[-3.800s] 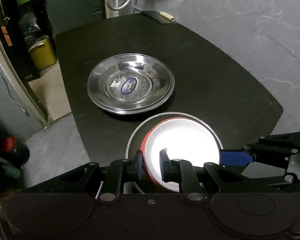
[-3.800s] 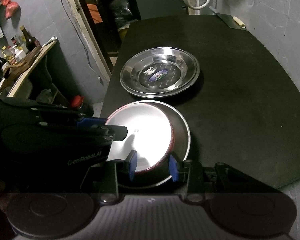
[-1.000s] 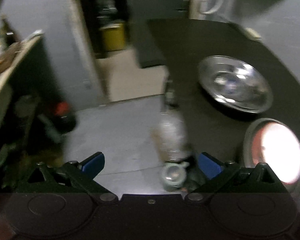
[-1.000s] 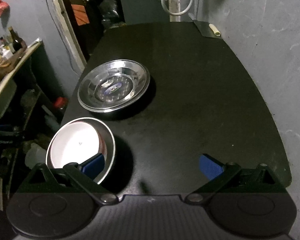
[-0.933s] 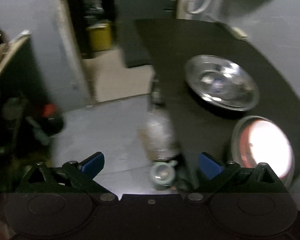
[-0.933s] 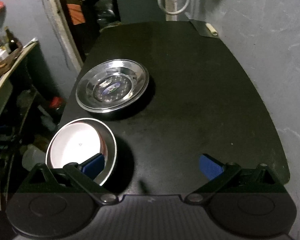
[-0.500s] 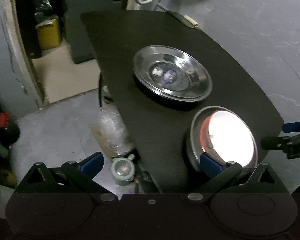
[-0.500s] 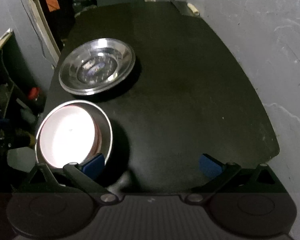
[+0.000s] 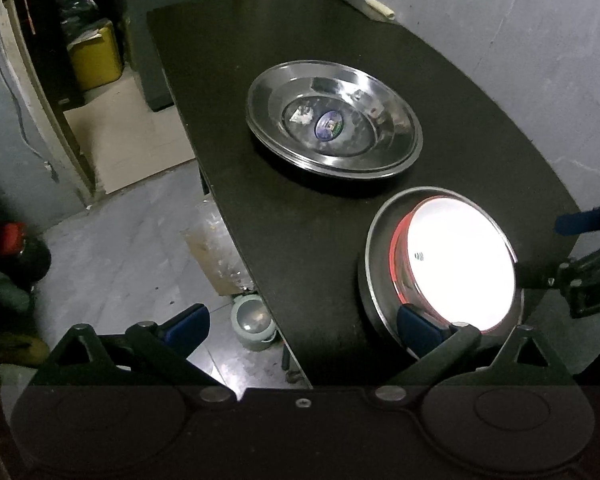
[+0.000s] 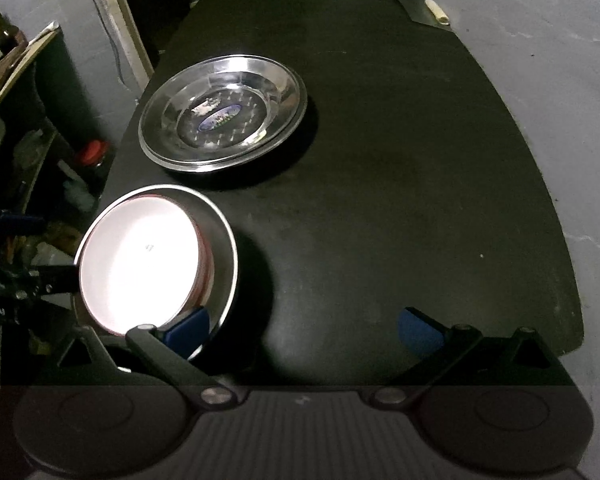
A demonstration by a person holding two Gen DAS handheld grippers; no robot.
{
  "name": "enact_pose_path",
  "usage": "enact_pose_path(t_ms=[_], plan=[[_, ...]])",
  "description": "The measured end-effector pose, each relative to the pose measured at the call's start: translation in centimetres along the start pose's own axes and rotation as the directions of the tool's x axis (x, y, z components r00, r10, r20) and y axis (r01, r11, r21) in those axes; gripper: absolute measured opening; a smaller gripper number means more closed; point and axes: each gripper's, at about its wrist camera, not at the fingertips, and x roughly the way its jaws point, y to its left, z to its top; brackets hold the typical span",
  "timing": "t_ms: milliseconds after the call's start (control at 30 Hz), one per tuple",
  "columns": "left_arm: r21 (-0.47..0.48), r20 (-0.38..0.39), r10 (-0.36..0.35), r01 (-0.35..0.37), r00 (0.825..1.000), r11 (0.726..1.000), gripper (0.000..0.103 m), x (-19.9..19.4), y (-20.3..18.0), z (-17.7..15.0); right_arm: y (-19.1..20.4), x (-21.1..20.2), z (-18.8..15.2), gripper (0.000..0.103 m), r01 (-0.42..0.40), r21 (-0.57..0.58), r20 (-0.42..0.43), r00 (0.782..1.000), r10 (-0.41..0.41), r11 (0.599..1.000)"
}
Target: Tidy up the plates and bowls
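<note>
Grey concrete walls close in around a black tabletop [image 10: 400, 168], and I take the steel plates [image 10: 222, 112] as my landmark: they sit stacked on the tabletop's left half, well in from the near edge. Just in front of them, toward me and apart from their rim, a steel bowl [image 10: 220, 240] stands at the near left corner with a white bowl with a red outside [image 10: 140, 260] nested inside it, leaning toward the bowl's left wall instead of sitting centred.

My left gripper [image 9: 300, 322] hangs past the tabletop's left edge, nearer to me than the plates, jaws spread wide and holding nothing; one blue pad overlaps the steel bowl's near rim in view, though I cannot tell if it touches. My right gripper [image 10: 304, 326] hovers over bare tabletop to the right of the bowls, jaws wide apart and empty too.

To my eye the sorting looks nearly finished: plates in one pile, bowls in another. The risk is the bowl pair's place. It stands far closer to the corner than the plates do, so a careless brush from either gripper could push it off toward the floor [image 9: 140, 232], where a small jar [image 9: 254, 322] stands below. The off-centre white bowl could also rock or clatter if I bump the steel one.
</note>
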Motion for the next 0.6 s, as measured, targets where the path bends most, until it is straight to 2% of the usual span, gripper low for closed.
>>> enact_pose_path(t_ms=[333, 600], plan=[[-0.003, -0.022, 0.040, -0.040, 0.999, 0.999, 0.097, 0.22, -0.66, 0.39, 0.20, 0.98, 0.70, 0.103, -0.010, -0.064, -0.018, 1.000, 0.008, 0.998], [-0.025, -0.034, 0.059, -0.060, 0.998, 0.998, 0.094, 0.19, -0.53, 0.48, -0.09, 0.20, 0.95, 0.103, -0.015, -0.063, 0.024, 1.000, 0.017, 0.998]])
